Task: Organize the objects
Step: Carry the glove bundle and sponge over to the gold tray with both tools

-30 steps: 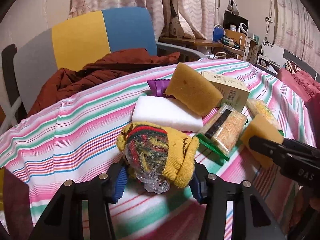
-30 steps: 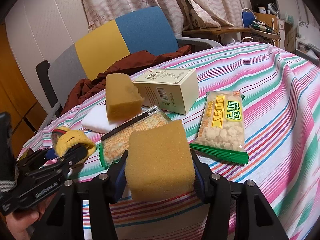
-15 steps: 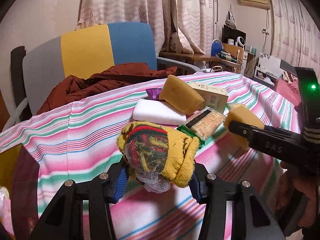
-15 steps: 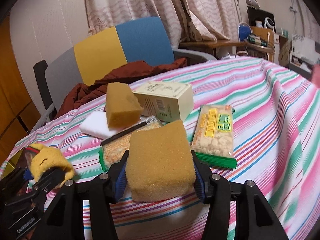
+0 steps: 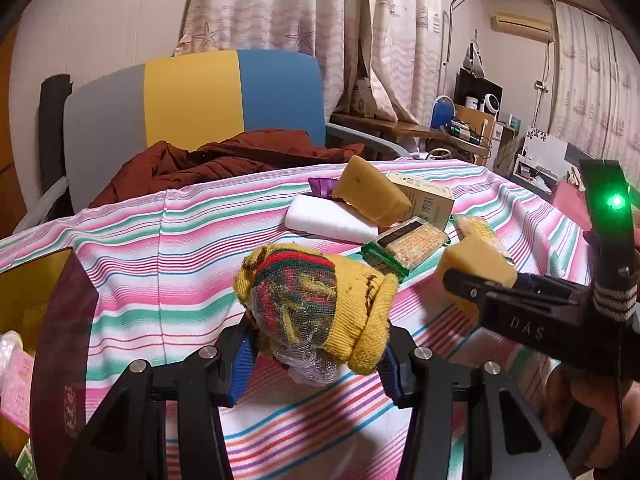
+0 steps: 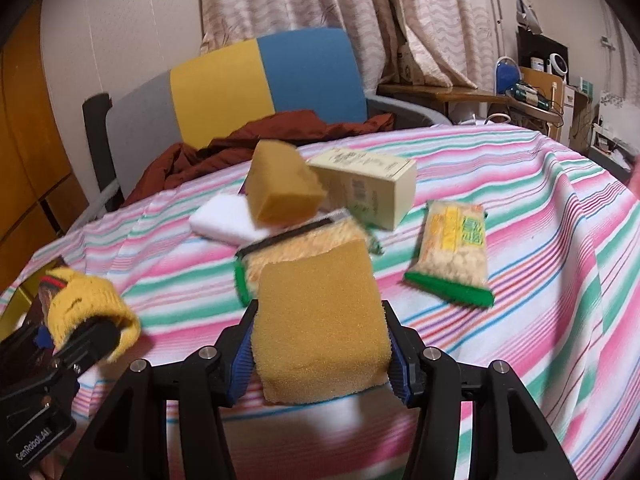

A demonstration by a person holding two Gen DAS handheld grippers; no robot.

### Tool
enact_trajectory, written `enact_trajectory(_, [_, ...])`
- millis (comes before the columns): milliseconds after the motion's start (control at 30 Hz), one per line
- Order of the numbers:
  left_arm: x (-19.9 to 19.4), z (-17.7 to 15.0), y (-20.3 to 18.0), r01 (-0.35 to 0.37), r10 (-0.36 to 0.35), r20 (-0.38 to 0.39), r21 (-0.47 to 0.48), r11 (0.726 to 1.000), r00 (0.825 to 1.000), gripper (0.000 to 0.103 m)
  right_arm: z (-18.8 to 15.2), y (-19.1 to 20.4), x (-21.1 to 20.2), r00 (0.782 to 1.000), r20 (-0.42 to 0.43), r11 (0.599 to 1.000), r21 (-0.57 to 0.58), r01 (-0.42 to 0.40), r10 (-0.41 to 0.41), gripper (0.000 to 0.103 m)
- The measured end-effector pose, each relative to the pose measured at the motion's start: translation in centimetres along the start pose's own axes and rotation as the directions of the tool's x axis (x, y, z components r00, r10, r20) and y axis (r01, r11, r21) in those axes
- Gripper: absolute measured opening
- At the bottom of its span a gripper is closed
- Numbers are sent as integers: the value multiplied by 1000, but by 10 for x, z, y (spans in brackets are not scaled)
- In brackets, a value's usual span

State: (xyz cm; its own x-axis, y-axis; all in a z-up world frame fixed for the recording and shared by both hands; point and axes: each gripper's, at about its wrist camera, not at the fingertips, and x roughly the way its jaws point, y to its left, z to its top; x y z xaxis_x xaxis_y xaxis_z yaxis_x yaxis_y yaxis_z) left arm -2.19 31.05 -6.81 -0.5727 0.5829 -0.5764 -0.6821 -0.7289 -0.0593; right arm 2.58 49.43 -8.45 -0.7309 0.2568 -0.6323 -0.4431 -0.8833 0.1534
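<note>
Left hand-held gripper (image 5: pixel 316 360) has its blue pads clamped on the yellow knitted bundle (image 5: pixel 320 304), a mesh-wrapped woolly ball carried clear above the striped table (image 5: pixel 168 248). Compared with a second ago, this gripper has drawn back and swung left: the pile ahead of it looks smaller and farther off, and a dark red box edge (image 5: pixel 64 336) now shows at its lower left where only cloth was before.

Right hand-held gripper (image 6: pixel 320 354) is squeezed tight on the tan sponge block (image 6: pixel 320 320), held off the cloth. It too has pulled back a little; the snack packet with the green edge (image 6: pixel 454 252) now lies ahead and to its right, farther out than it was. The second tan sponge (image 6: pixel 282 184) rests as before on the white foam block (image 6: pixel 224 220), just beyond the gripped one, with the cream carton (image 6: pixel 368 184) beside it. The flat cracker pack (image 6: pixel 296 248) lies directly past the held sponge, unmoved.
</note>
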Motion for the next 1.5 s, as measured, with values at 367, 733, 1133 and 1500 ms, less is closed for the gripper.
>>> enact_trajectory(367, [-14, -12, 12, 5, -5, -2, -53, 999, 1000, 52, -18, 37, -14, 1000, -19, 999, -23, -23, 22, 56])
enact_trajectory(733, [-26, -28, 30, 7, -11, -24, -134, 991, 1000, 51, -26, 69, -22, 997, -58, 997, -53, -61, 58, 56])
enact_trajectory(1133, [-84, -44, 45, 36, -31, 32, -201, 979, 999, 51, -28, 96, -41, 993, -53, 989, -102, -109, 104, 56])
enact_trajectory(1500, [-140, -57, 70, 46, -28, 79, -236, 971, 997, 51, -37, 122, -52, 983, -71, 977, -120, -175, 168, 56])
